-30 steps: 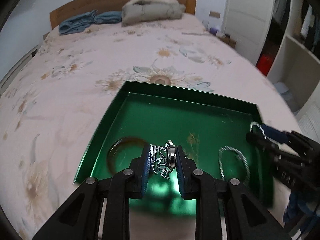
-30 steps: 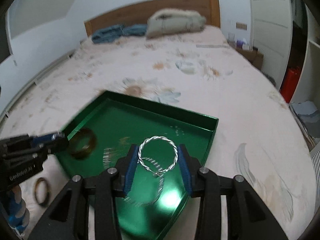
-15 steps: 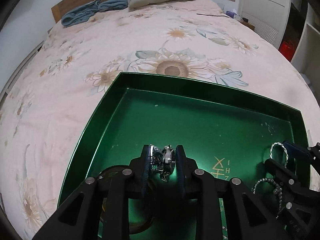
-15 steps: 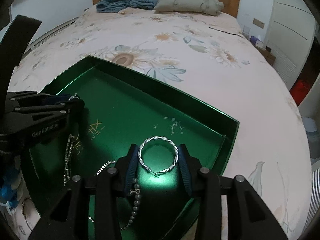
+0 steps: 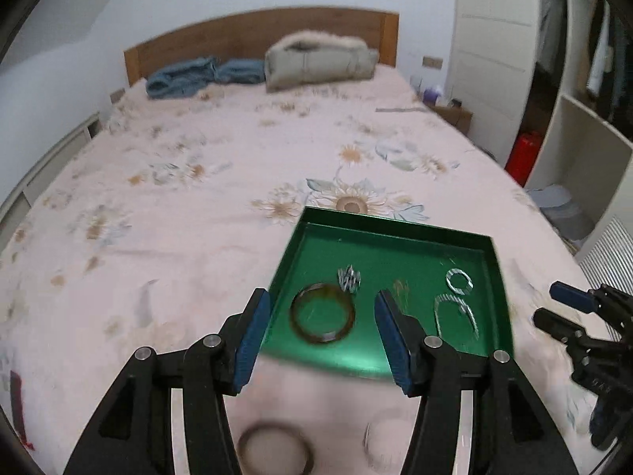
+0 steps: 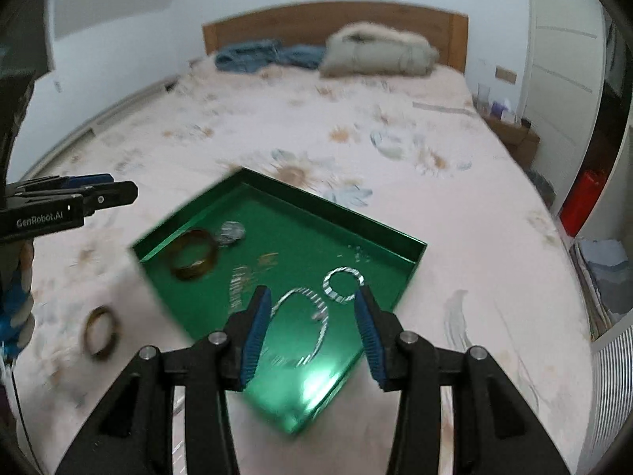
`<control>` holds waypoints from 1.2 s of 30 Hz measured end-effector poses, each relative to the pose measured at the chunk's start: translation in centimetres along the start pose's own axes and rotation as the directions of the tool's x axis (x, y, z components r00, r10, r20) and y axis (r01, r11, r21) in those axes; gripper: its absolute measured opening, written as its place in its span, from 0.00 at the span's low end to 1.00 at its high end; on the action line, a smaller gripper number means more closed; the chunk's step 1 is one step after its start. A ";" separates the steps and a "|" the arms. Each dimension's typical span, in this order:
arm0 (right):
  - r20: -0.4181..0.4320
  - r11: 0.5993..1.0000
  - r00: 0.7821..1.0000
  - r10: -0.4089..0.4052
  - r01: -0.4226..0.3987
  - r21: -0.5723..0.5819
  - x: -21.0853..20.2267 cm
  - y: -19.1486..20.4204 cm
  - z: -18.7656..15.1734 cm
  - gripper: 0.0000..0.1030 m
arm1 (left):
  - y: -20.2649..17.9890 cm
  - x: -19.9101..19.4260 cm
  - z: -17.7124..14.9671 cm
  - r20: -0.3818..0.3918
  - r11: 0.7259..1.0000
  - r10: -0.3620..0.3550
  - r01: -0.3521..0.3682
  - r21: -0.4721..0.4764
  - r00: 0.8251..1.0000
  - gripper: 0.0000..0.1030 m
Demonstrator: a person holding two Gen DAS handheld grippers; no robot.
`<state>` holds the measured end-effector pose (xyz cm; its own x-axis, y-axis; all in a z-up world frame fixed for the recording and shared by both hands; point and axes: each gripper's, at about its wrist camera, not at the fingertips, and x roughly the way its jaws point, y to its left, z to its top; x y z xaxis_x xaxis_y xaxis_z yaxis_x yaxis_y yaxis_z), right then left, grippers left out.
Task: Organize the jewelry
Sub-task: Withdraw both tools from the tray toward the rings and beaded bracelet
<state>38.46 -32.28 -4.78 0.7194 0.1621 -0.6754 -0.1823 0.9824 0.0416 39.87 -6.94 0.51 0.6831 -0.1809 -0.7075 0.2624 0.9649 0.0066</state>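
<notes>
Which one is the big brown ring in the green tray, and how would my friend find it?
On the floral pink bedsheet sits a shallow green metal tray. Look in its near left part, just beside a small crumpled silver watch, for the wide amber-brown bangle. It is the only brown, thick-walled ring in the tray; the thin silver hoops lie toward the right side.
</notes>
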 end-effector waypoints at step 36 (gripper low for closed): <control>0.089 0.992 0.989 0.122 -0.125 0.030 -20.0 12.2 -19.7 0.40 | 4.0 -17.6 -24.5 0.065 0.999 0.006 -0.004 -0.037 0.998 0.57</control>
<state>8.61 -25.39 -5.29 0.7488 0.2880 -0.5969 -0.2503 0.9568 0.1477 12.22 4.72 -4.32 0.7272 -0.1871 -0.6604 0.2345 0.9720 -0.0172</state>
